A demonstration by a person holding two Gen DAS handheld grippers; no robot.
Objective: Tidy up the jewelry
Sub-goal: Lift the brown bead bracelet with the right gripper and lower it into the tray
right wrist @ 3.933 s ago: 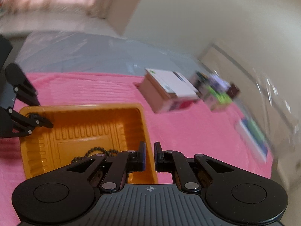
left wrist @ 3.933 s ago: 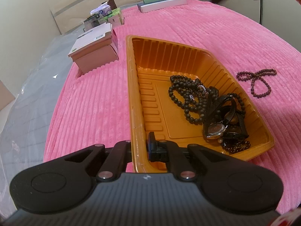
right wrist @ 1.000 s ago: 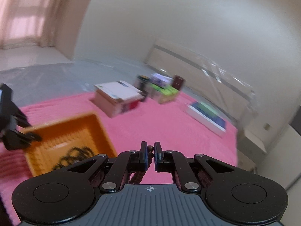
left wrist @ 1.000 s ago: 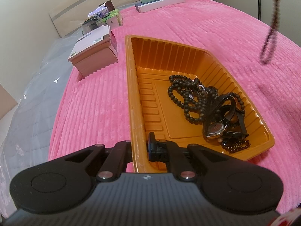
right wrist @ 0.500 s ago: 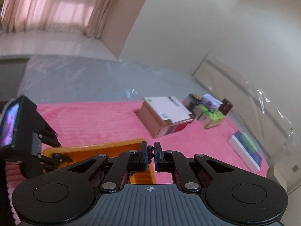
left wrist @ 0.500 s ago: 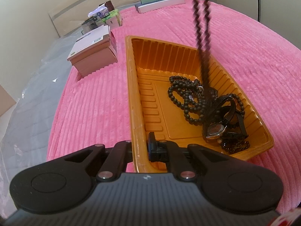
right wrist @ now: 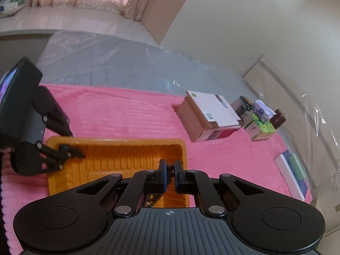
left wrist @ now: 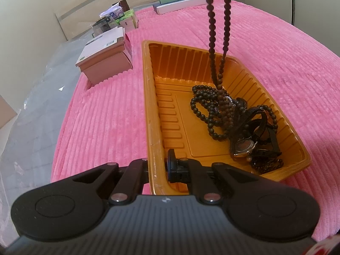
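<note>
Brown wooden beads make up the bead string that hangs in 2 strands from the right claw. The claw's pads are pinched shut on a bead at the top. The lower end of the string reaches down into the orange tray and meets the jewelry pile lying there: dark bead loops, straps and 1 watch, heaped toward the tray's right wall and near-right corner. The left claw is clamped shut on the tray's near wall close to its near-left corner, 1 finger outside and 1 inside.

The tray sits on a pink ribbed blanket spread over the bed. The left half of the tray floor is bare, and open blanket lies on every side of the tray. A brown box stands beyond the tray's far-left corner, well apart from it. Small cartons sit farther back toward the bed's far edge, and flat books lie near the far-right edge.

Both claws point downward at a slant. The right one is above the tray's far end, and in its own view the left claw shows at the opposite end of the tray.
</note>
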